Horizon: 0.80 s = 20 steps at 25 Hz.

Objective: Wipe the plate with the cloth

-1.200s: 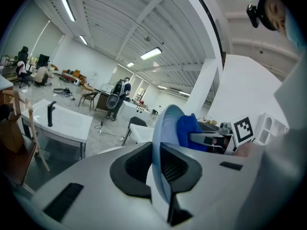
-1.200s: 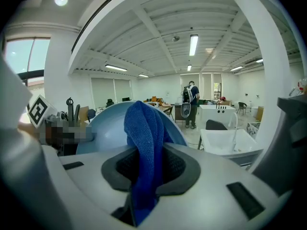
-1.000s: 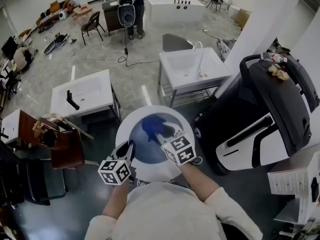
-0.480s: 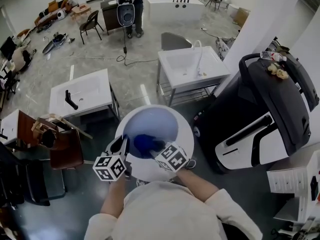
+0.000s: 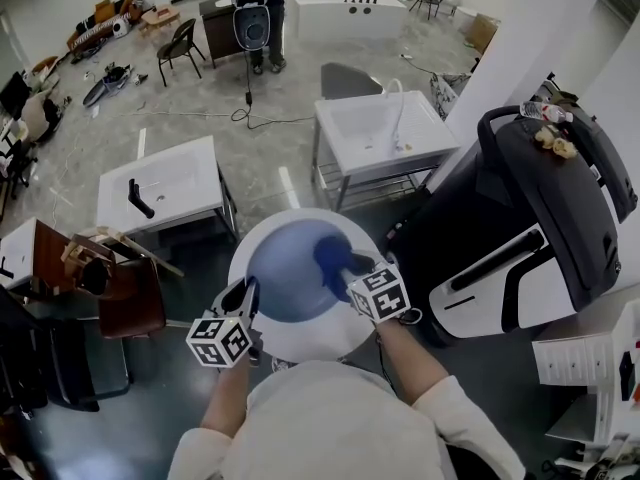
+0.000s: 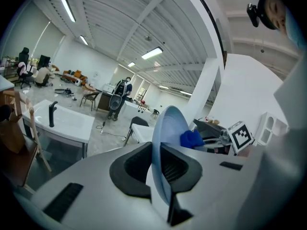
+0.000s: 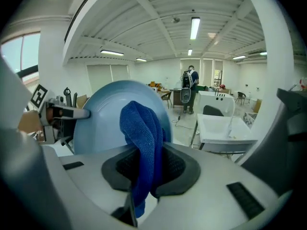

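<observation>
A light blue plate (image 5: 280, 278) is held tilted over a round white stand (image 5: 315, 343). My left gripper (image 5: 246, 296) is shut on the plate's near left rim; in the left gripper view the plate (image 6: 168, 128) stands edge-on between the jaws of that gripper (image 6: 160, 164). My right gripper (image 5: 352, 268) is shut on a dark blue cloth (image 5: 332, 253), which presses on the right side of the plate's face. In the right gripper view the cloth (image 7: 141, 133) hangs out of the gripper (image 7: 144, 169) against the plate (image 7: 100, 119), with the left gripper (image 7: 67, 112) at the plate's left edge.
White sink units (image 5: 385, 133) (image 5: 160, 183) stand beyond the stand. A big black and white machine (image 5: 530, 228) is close on the right. A wooden chair (image 5: 120, 288) is at the left. A person (image 5: 255, 8) stands far off.
My right gripper swept the cloth from the plate's far middle down to its near left side, then across to its right side. The left gripper and plate hardly moved.
</observation>
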### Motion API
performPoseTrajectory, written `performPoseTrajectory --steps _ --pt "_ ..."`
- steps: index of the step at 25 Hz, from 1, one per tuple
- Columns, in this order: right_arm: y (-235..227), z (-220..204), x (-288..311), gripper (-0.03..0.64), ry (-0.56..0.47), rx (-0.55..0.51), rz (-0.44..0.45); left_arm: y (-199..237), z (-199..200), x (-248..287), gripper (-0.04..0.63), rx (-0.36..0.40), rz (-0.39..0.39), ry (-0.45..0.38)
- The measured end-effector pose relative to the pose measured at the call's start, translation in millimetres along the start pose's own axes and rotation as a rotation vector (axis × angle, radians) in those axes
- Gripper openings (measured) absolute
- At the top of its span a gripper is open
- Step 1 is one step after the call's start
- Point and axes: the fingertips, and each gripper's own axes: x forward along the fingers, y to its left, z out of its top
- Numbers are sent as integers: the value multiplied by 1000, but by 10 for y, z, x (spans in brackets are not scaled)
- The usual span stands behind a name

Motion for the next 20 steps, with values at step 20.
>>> performPoseTrajectory --steps 20 --pt "1510 -40 353 94 20 -177 348 130 -9 95 43 -40 19 0"
